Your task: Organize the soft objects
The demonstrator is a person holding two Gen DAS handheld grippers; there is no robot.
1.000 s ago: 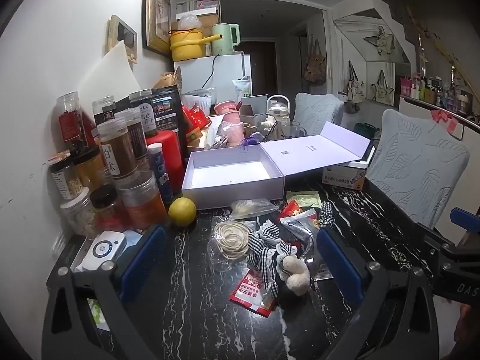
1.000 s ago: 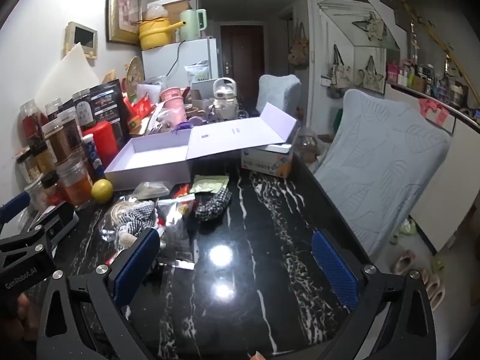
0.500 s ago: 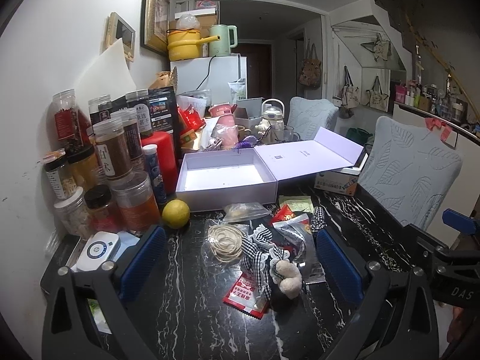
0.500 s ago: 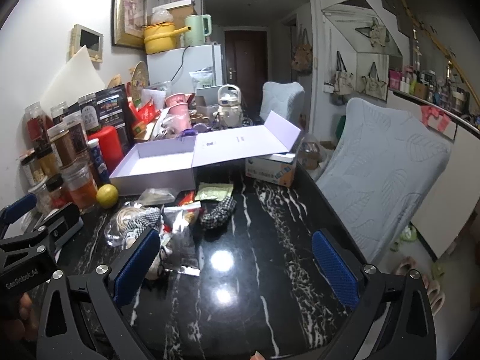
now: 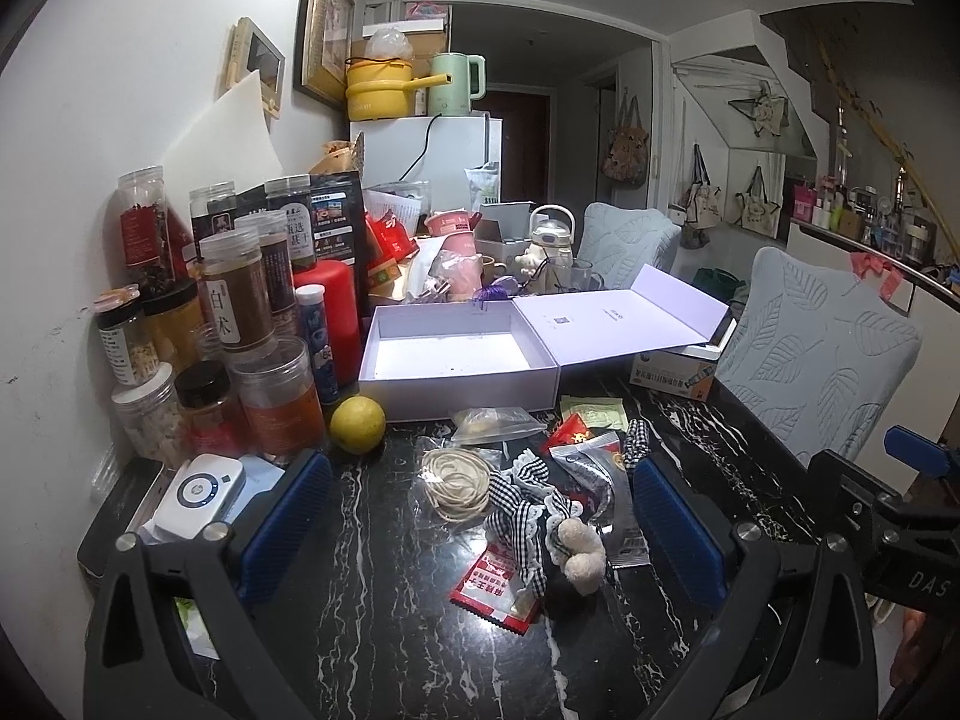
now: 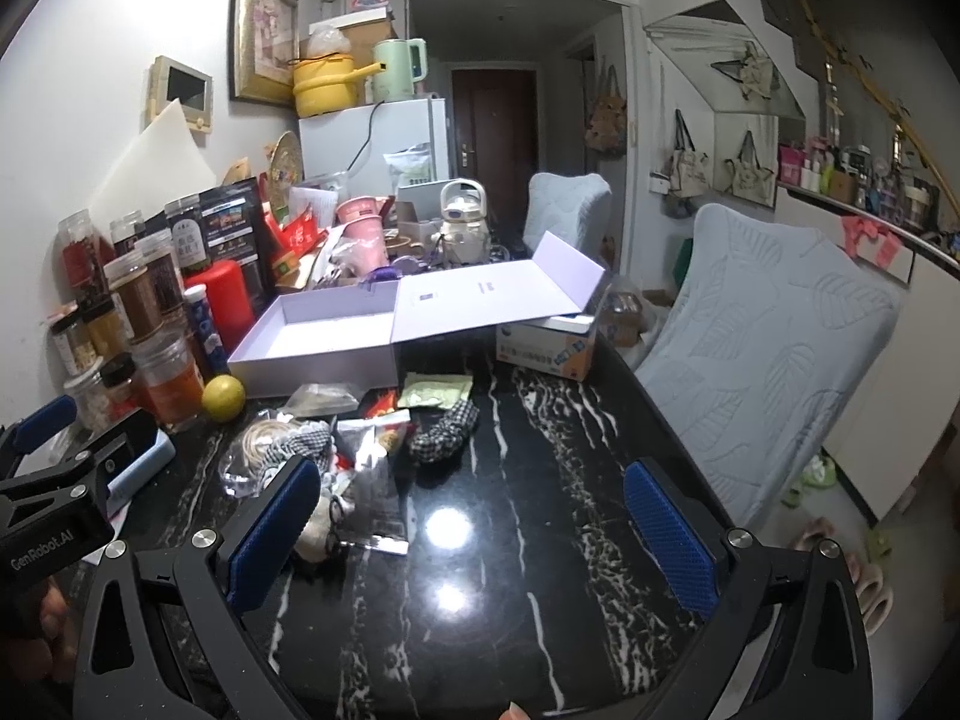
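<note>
gingham bow (image 5: 521, 495) with pompoms: light, floppy, pinch fabric middle. left gripper (image 5: 480, 516) wide, empty; right gripper (image 6: 474, 519) wide too.

This is a home, in a small room where people eat. A dark marble surface (image 6: 540, 510) is crowded with food jars (image 5: 240, 312) and a lemon (image 5: 357, 424). A white fridge (image 5: 444, 150) stands behind it, with a yellow pot (image 5: 379, 90) and a green kettle (image 5: 456, 84) on top. Soft grey chairs (image 6: 774, 360) sit at the side. A framed picture (image 6: 264, 30) hangs on the wall, cloth bags (image 6: 684, 162) hang on hooks, and slippers (image 6: 816, 468) lie on the floor near a brown door (image 6: 492, 120).
</note>
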